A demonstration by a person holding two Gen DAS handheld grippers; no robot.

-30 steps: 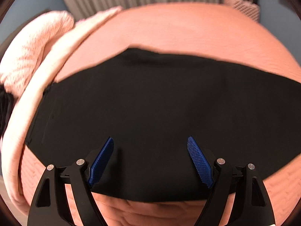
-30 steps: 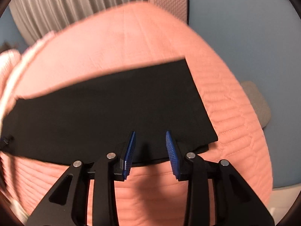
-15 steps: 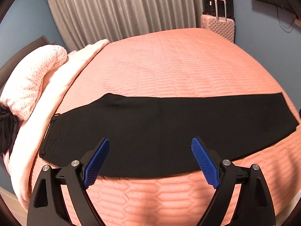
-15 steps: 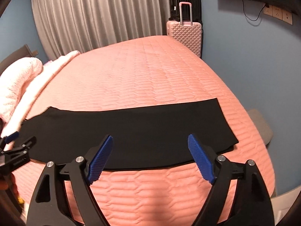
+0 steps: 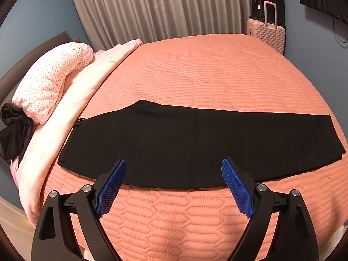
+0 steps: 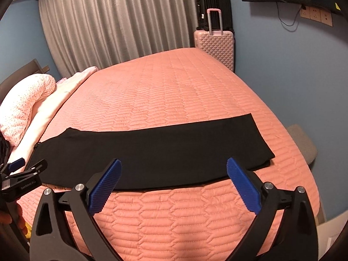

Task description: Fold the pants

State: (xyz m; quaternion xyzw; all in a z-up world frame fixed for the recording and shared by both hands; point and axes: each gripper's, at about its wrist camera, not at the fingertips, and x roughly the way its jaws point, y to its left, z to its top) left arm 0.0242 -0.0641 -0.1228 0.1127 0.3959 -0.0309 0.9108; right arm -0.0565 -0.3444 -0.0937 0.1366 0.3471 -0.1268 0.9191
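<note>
Currently, the black pants [image 5: 195,143] lie flat on the bed [image 5: 206,69], folded lengthwise into one long strip that runs across the quilted salmon bedspread near the front edge. The waistband end points toward the pillow [image 5: 50,82] at the left; the leg hems point right.

Left claw [image 5: 174,187]: spread wide, nothing between the blue pads [image 5: 111,189], raised above the near edge of the pants and clear of the fabric.

Right claw [image 6: 174,187]: jaws opening, already wide apart, nothing between them, also raised clear of the fabric.

Background: a grey curtain [image 6: 113,26] behind the bed and a pink suitcase [image 6: 215,45] beside the far right corner, against the blue wall.
</note>
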